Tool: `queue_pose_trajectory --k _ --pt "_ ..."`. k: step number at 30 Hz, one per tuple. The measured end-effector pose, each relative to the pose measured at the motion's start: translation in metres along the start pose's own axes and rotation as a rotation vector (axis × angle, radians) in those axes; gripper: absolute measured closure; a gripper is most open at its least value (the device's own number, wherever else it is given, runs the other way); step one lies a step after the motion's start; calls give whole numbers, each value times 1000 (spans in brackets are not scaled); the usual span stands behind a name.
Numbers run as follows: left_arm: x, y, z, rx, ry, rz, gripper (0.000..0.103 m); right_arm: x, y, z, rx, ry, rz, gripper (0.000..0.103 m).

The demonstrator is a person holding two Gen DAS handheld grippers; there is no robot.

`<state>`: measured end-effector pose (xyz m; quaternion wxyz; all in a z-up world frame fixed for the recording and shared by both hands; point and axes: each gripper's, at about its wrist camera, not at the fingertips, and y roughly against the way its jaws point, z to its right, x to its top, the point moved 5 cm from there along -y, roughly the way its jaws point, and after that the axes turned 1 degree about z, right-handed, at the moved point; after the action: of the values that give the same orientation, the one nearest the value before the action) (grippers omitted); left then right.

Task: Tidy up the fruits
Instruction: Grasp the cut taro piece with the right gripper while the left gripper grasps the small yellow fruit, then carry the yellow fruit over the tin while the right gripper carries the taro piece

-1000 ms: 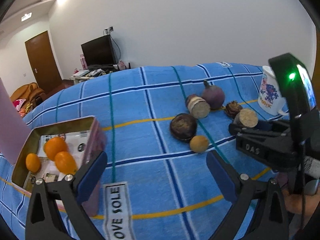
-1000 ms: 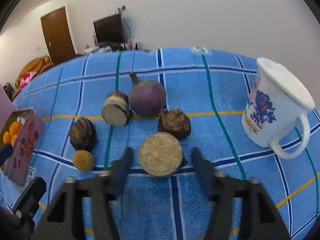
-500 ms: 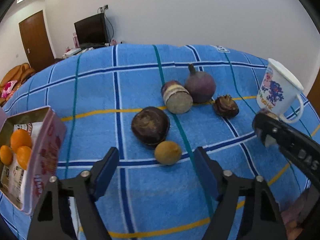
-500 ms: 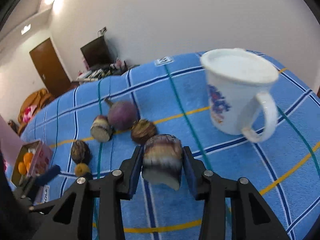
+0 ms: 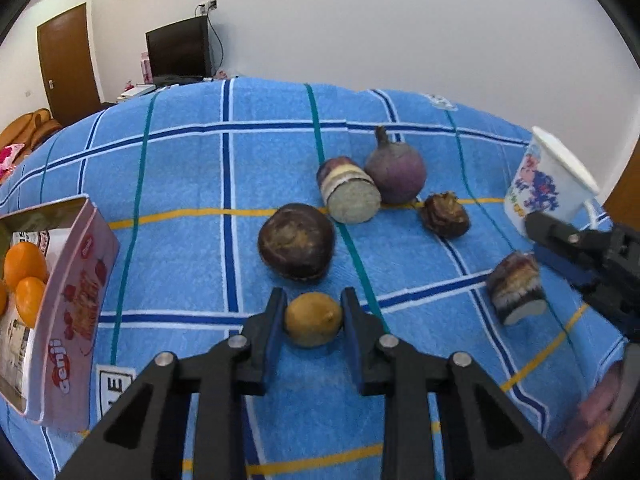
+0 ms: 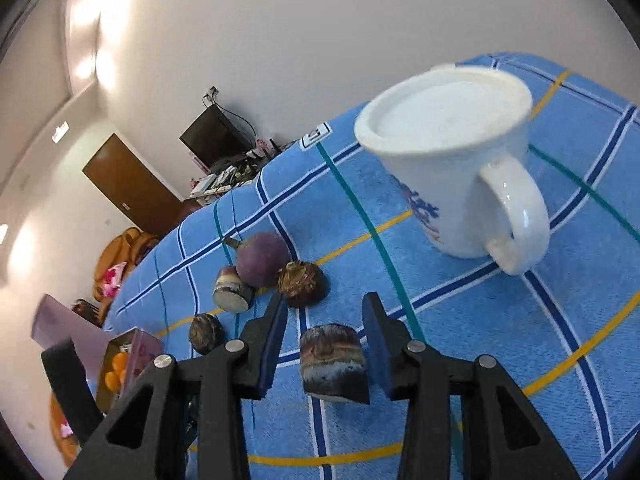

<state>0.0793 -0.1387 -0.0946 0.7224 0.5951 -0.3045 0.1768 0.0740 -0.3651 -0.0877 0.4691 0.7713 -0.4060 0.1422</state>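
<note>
since a second ago, the left gripper [image 5: 313, 320] has been moved from beside the pink box [image 5: 76, 304] to the small yellow-brown fruit [image 5: 313, 319], and the cut brown root [image 6: 334, 362] has been carried toward the white mug [image 6: 460, 168]. a white-walled room with a brown door [image 5: 68, 64] and dark screen [image 5: 178, 52] is seen behind the blue checked cloth [image 5: 180, 184]. the left fingers [image 5: 276, 324] are clenched on the fruit, which rests on the cloth. the right gripper [image 6: 326, 354] is opening, its fingers [image 6: 376, 344] parted from the root between them.
</note>
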Motion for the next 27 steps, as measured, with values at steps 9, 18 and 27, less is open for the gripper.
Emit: queue_pose_trajectory --k 9,18,27 --pt "-4 70 -16 -179 -51 139 74 -37 -31 -27 -220 272 -104 37" --pt "-7 98 -46 -169 -90 205 74 -52 -41 -44 -399 455 -85 63" --pt "-7 85 -86 -66 -78 185 74 -56 -11 -38 -367 362 -14 63"
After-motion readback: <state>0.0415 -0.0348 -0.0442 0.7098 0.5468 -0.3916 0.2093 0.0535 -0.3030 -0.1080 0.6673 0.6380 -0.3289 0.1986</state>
